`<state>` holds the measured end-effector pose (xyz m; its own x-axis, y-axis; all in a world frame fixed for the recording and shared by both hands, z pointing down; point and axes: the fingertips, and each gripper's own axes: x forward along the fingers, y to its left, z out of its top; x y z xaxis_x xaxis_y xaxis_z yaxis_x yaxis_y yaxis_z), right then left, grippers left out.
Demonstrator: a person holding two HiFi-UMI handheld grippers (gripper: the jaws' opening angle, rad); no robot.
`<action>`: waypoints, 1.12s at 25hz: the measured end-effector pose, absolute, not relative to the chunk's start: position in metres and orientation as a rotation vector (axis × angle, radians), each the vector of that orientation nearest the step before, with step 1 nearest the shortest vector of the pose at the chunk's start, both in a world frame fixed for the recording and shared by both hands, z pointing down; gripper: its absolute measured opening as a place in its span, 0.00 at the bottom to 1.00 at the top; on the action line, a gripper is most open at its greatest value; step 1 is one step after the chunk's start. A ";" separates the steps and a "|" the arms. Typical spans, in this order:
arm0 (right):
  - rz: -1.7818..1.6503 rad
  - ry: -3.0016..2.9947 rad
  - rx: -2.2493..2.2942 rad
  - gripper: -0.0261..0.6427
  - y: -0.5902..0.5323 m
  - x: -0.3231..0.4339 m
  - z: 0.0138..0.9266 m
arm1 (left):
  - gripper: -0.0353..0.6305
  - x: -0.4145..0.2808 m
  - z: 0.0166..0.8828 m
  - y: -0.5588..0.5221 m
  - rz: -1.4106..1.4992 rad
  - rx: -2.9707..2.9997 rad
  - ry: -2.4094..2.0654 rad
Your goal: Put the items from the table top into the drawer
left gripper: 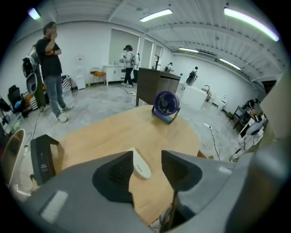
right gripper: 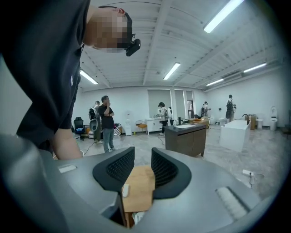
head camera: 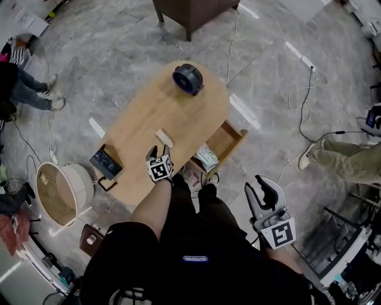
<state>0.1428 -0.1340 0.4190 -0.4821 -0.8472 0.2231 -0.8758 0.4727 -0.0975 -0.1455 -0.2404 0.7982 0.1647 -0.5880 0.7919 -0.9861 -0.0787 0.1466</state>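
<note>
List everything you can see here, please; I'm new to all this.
table: one, light wood, centre.
fan: one, dark blue, table's far end.
white item: one, white, mid-table.
drawer: one open, wood, table's right side.
packet: one, white and green, inside the drawer.
dark device: one, black, table's left edge.
basket: one, beige, floor at left.
cabinet: one, dark brown, beyond the table.
left gripper: grey, open, table's near edge.
right gripper: grey, open, right of the table.
</note>
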 end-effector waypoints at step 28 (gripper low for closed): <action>0.671 -2.330 1.752 0.26 -0.081 0.176 0.565 | 0.39 -0.157 0.962 -0.277 0.906 1.430 -1.402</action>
